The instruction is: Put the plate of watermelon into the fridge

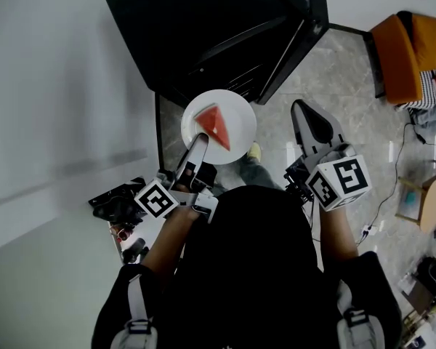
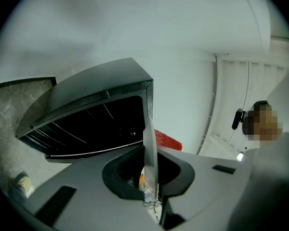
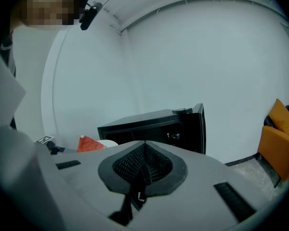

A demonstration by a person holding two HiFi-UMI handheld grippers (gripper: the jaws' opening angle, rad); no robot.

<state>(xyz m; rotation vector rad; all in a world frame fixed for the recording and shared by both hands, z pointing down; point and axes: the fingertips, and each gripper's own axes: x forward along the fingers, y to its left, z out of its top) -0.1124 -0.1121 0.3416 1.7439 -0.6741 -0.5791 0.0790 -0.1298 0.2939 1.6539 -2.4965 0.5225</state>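
White walls and a pale stone floor (image 1: 334, 71) surround a low black fridge (image 1: 203, 27) set against the wall. Its door (image 1: 314, 13) is swung wide to the right, so the dark interior faces me. The white plate (image 1: 236, 115), with the red watermelon wedge (image 1: 215, 126) lying on it, hangs in the air just in front of that opening, not yet inside.

I have the plate by its near rim. My left gripper (image 1: 196, 150) is clamped on that edge, the jaws almost together because the rim is so thin. I hold the plate flat so the slice won't slide off. Gripping the near side leaves the far side free to go in first, I judge.

My right gripper (image 1: 310, 115) has its jaws closed on nothing. It sits off to the right, below the door's edge, probably to stay out of the plate's path. An orange chair (image 1: 407, 57) stands well apart at the far right.
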